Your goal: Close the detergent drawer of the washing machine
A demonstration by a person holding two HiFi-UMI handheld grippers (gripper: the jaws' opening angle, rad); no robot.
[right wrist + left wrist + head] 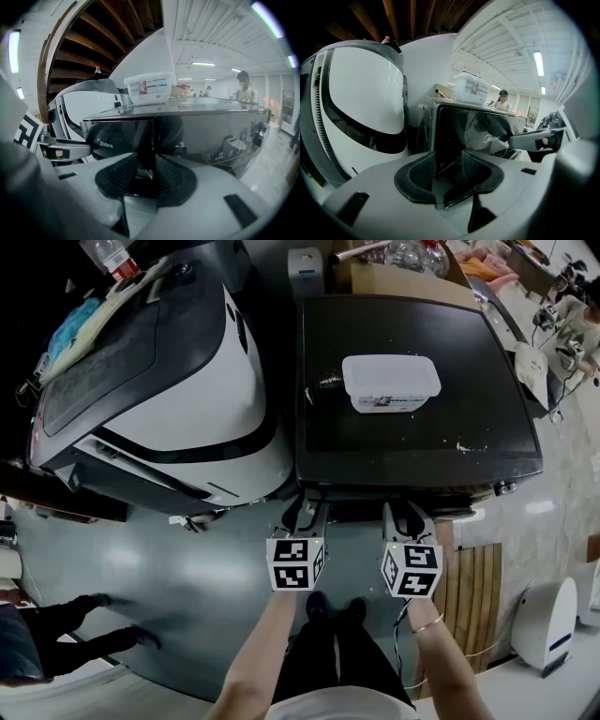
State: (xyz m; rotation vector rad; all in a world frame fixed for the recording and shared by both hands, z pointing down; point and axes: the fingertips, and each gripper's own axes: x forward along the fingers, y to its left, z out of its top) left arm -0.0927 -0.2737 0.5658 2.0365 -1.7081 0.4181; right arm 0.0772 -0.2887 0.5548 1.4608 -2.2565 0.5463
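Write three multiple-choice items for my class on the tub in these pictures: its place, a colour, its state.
1. Where is the tub? A. on the floor B. on top of the washing machine C. on a shelf
2. The washing machine under it is: A. black B. red C. yellow
3. The tub stands: A. upright, lid on B. on its side C. upside down, open

Key: B, it rests on the flat top; A, that top is glossy black; A, its lid faces up.

I count two grippers, the left gripper and the right gripper; two machines, a dark washing machine and a white machine; one lidded tub; one bottle.
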